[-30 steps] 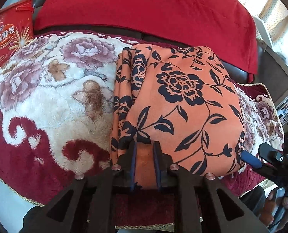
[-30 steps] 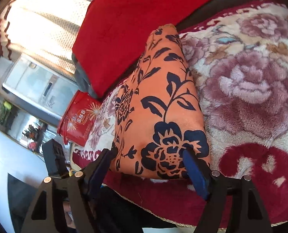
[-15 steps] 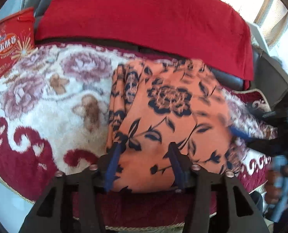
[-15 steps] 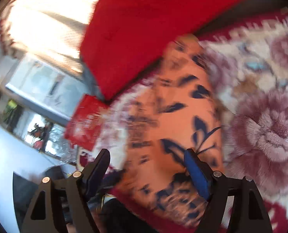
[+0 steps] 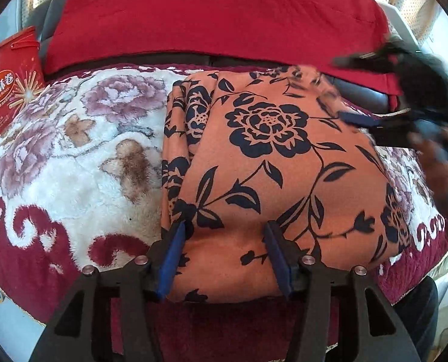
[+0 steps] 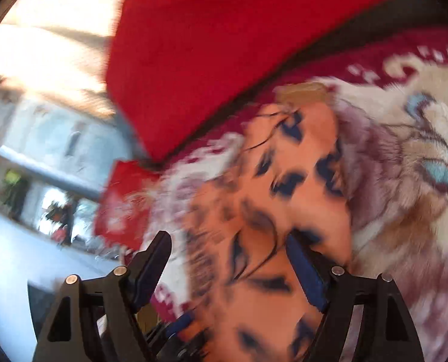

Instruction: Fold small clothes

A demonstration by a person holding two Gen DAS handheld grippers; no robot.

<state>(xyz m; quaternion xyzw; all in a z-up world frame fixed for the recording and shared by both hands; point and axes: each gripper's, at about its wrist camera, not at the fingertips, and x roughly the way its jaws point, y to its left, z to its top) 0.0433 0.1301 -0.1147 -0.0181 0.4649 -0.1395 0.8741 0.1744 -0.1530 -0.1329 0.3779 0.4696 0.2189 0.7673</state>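
An orange cloth with a dark blue flower print (image 5: 272,163) lies folded into a rectangle on the flowered blanket (image 5: 73,157). My left gripper (image 5: 225,235) is open, its blue pads either side of the cloth's near edge, holding nothing. My right gripper (image 5: 359,119) shows blurred at the cloth's far right side in the left wrist view. In the right wrist view the right gripper (image 6: 230,241) is open over the blurred cloth (image 6: 284,211), empty.
A red cushion cover (image 5: 217,15) drapes over the sofa back behind the blanket. A red snack box (image 5: 6,81) stands at the far left. The blanket's dark red border (image 5: 27,256) runs along the near edge.
My left gripper has let go of the cloth's near edge and opened wide. My right gripper has swung from the cloth's near right corner up towards its far right side, still open.
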